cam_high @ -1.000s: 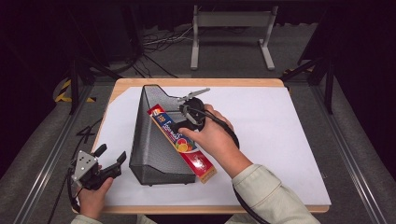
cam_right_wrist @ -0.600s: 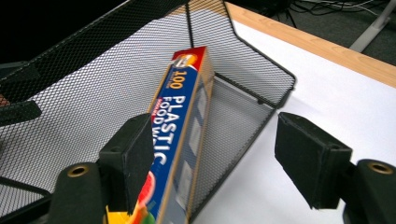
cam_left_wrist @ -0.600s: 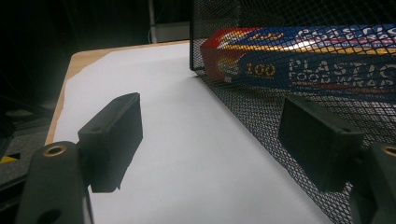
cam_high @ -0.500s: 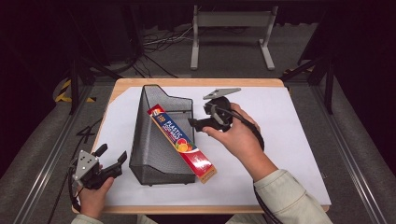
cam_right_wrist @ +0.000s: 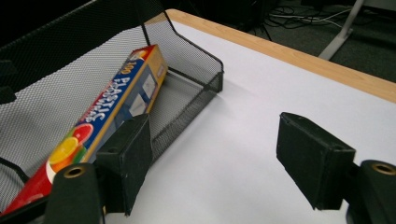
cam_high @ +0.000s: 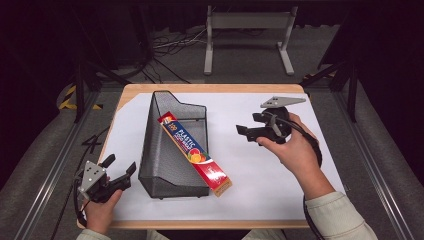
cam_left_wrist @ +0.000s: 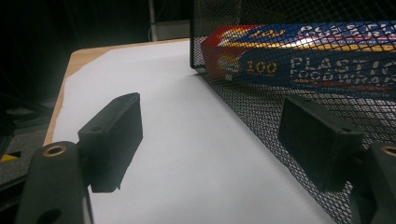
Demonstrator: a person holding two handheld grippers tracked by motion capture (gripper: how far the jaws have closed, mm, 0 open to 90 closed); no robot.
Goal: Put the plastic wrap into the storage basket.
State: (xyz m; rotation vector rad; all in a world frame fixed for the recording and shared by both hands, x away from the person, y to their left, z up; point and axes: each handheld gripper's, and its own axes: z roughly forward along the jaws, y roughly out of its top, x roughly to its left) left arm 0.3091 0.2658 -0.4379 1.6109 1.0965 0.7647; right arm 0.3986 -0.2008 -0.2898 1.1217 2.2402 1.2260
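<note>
Two grippers stood open and empty. The right gripper [cam_high: 248, 131] had let go and pulled back from the wrap box [cam_high: 195, 152], which lay slanted in the mesh basket [cam_high: 165, 170], one end overhanging the rim. Placement looked done; the left gripper [cam_high: 119, 169] waited beside the basket.

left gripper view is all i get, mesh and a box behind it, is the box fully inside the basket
Observer: No. In the high view the plastic wrap box leans across the mesh basket, its near end past the rim.
Operator: where's the other hand
Observer: The right tongs hover over the white sheet, to the right of the basket.
Operator: holding anything
Observer: No, open and empty; the left tongs too.
</note>
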